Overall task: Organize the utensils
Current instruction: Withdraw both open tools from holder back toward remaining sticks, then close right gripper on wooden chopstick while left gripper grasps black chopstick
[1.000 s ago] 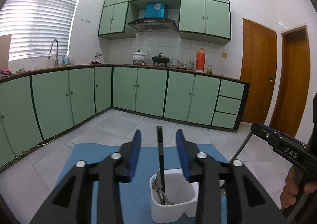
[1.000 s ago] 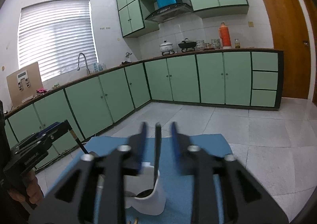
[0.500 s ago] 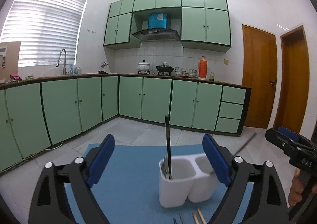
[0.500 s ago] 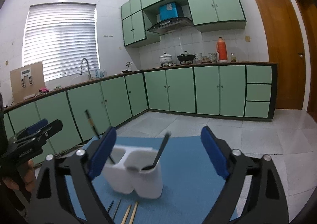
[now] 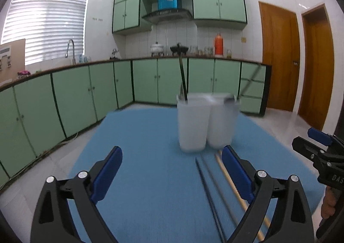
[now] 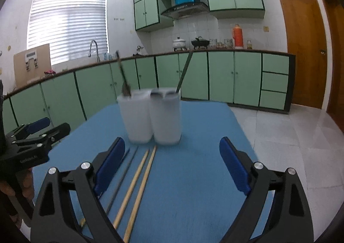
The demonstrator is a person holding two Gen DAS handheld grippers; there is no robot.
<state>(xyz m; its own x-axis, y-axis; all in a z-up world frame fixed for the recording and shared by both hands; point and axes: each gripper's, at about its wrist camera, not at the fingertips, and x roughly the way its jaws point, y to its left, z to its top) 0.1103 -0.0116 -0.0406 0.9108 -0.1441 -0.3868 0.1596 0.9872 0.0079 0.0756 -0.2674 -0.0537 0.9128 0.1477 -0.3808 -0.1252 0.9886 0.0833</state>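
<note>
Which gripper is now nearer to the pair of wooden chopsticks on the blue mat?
Right. The wooden chopsticks lie between the open fingers of the right gripper. The left gripper has them by its right finger, beyond the dark chopsticks.

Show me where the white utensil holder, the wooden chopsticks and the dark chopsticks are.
white utensil holder [image 6: 150, 118]: right wrist view, front wall.
wooden chopsticks [image 6: 137, 180]: right wrist view, mid-length of one stick.
dark chopsticks [image 5: 207, 187]: left wrist view, mid-length.
</note>
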